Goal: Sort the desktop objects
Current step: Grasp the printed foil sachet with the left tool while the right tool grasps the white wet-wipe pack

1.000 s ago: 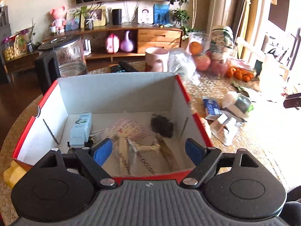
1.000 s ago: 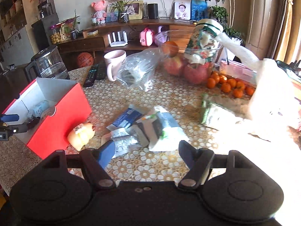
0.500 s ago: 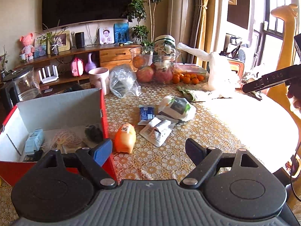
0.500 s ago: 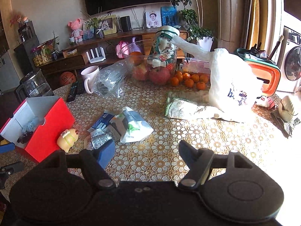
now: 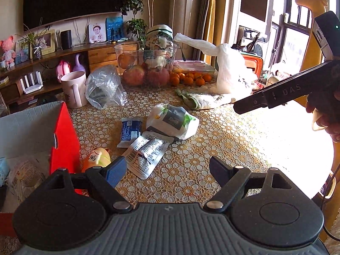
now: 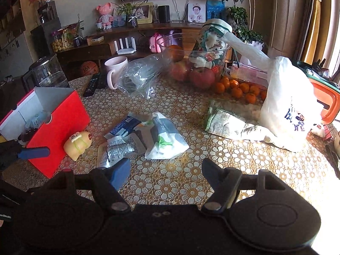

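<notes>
On the table (image 5: 212,131), the box (image 5: 63,136) stands at the left edge. A toy (image 5: 96,159) lies just right of it. Right of the toy, three packets cluster: sachet (image 5: 146,150) nearest, pouch (image 5: 130,128) behind it, bag (image 5: 173,121) to the right, overlapping the sachet. Behind them stand a mug (image 5: 74,87) and bowl (image 5: 146,65), with tangerines (image 5: 187,78) right of the bowl.
</notes>
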{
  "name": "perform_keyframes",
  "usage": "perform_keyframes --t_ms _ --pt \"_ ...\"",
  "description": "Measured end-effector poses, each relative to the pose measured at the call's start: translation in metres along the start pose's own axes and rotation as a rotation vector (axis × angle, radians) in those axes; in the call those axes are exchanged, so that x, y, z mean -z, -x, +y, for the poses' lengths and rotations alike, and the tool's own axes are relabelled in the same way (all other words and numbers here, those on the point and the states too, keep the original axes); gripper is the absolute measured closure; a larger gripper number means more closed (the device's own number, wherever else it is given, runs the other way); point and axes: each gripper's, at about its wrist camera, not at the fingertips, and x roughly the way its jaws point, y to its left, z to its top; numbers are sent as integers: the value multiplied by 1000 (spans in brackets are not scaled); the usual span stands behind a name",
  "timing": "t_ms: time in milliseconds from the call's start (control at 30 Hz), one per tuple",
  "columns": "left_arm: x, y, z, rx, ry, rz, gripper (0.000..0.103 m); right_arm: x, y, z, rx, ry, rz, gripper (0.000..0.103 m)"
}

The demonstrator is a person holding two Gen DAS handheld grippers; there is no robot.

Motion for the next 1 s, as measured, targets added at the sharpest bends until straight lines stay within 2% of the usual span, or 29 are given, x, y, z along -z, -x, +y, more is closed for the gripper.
perform_keyframes --t_ms 67,133,267,600,767,1000 --pt "-1 -13 1 2 -3 8 7 -5 -11 0 -9 15 7 29" --pt "-3 -27 3 14 -4 19 1 -10 -22 1 -15 20 16 29" --pt "-8 -50 4 18 -31 37 1 -18 -46 -1 -22 30 32 29" --pt "-28 -93 6 87 -111 47 1 -34 -93 -7 -33 42 68 29" --pt "-31 -112 12 113 -107 80 1 -39 -113 -9 -23 48 82 29" --pt "-29 -133 10 89 -179 116 1 -42 -137 -10 -26 52 100 29"
